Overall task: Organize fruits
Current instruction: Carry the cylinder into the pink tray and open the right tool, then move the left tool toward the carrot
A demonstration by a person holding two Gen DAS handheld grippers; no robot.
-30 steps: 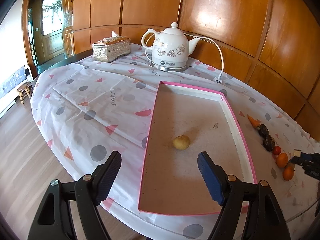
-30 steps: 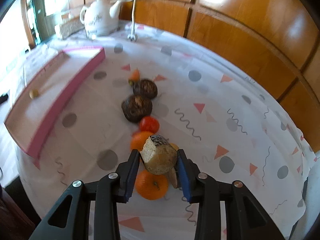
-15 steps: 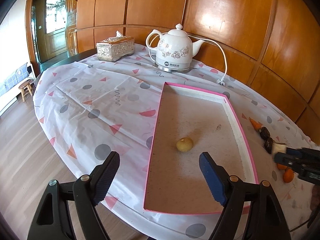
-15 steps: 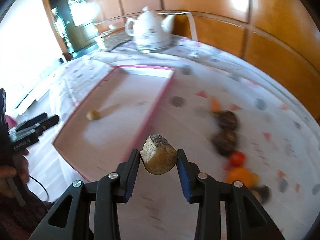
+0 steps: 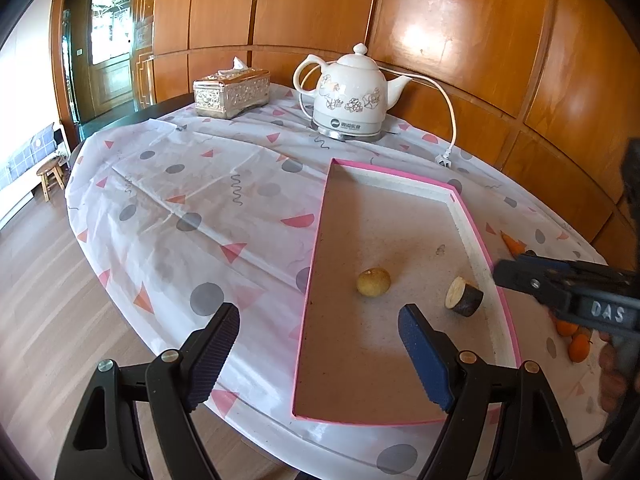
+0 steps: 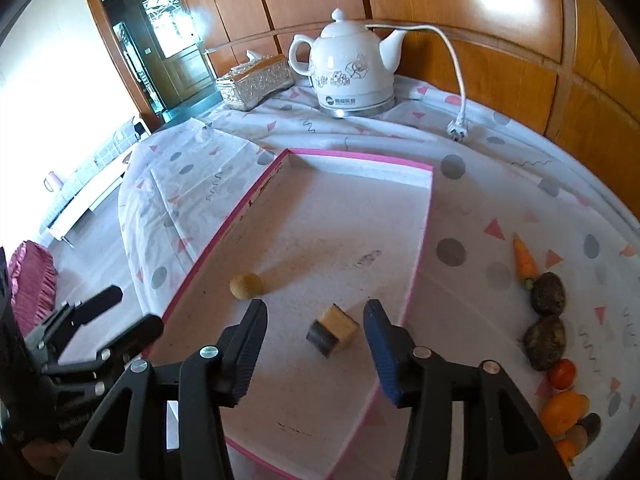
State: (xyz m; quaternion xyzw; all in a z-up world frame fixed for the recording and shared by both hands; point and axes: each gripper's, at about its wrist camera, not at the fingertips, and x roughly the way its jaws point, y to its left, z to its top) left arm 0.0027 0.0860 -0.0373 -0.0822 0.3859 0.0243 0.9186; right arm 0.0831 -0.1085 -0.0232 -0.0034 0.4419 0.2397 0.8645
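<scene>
A pink-rimmed tray [image 5: 316, 240] [image 6: 224, 236] lies on the spotted tablecloth. In it lie a small round yellow fruit [image 5: 373, 282] [image 6: 246, 285] and a cut dark-skinned piece with a pale face [image 5: 464, 300] [image 6: 333, 330]. My right gripper [image 6: 314, 346] is open and empty, just above and behind the cut piece; it also shows at the right of the left wrist view [image 5: 504, 272]. My left gripper [image 5: 318, 356] is open and empty at the tray's near left corner. A row of fruits lies right of the tray: carrot [image 6: 525, 259], two dark fruits [image 6: 548, 288], a small tomato [image 6: 562, 374], oranges [image 6: 562, 410].
A white kettle [image 5: 352, 96] with a cord and plug [image 6: 458, 130] stands behind the tray. A silver tissue box [image 5: 232, 92] stands at the back left. The table edge falls to a wooden floor on the left. Wood panelling runs behind.
My right gripper carried the cut piece from the fruit row over the tray, opened and let it go; it now lies in the tray. The left gripper barely moved.
</scene>
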